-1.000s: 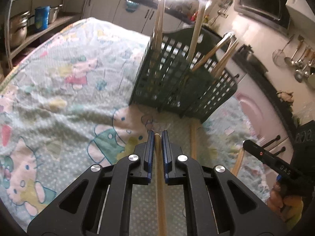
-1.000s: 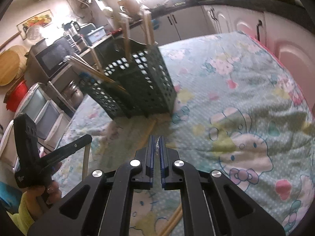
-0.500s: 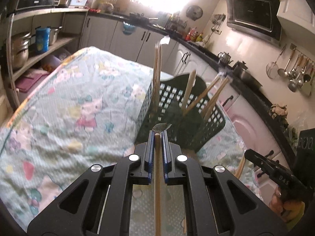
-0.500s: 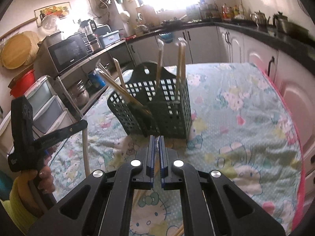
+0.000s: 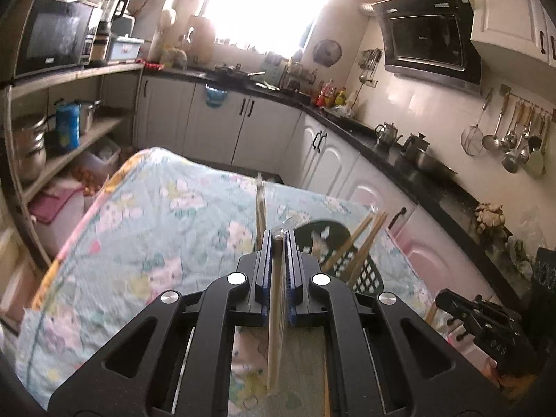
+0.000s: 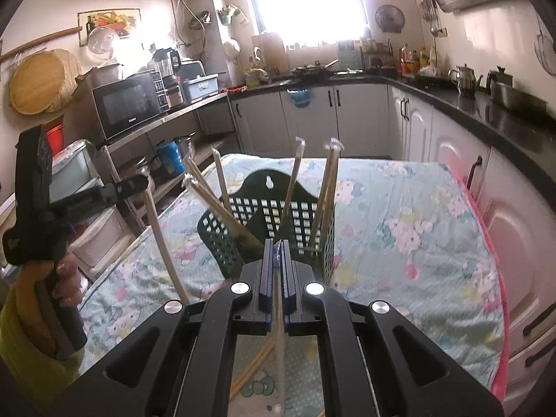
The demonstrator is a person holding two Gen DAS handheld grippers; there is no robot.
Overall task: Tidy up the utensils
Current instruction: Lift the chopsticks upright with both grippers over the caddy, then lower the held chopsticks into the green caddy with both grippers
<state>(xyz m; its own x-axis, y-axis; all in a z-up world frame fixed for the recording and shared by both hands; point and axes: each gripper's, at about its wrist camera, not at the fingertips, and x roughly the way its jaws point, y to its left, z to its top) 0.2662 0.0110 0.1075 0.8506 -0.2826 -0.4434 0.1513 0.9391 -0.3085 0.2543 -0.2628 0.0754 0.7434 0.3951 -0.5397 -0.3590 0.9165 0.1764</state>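
So the big change: both hands had come way up off the table [image 6: 399,208] over the last second. A second earlier the caddy [image 6: 274,215] filled the upper half of both views, and now it sat low and further off, with more kitchen showing.

The left gripper [image 5: 277,243] was clamped tight on 1 wrapped chopstick [image 5: 276,312], which hung down through the jaws. From the right wrist view you could see that stick dangling clear of the cloth. The right gripper [image 6: 277,246] was clenched on another wrapped stick [image 6: 278,347] the same way.

The caddy stood upright on the cloth, with about 6 sticks already in its compartments. 2 loose ones [image 6: 253,365] lay on the cloth below the right gripper.

My read: both picks were done, and dropping these 2 into the caddy was next.
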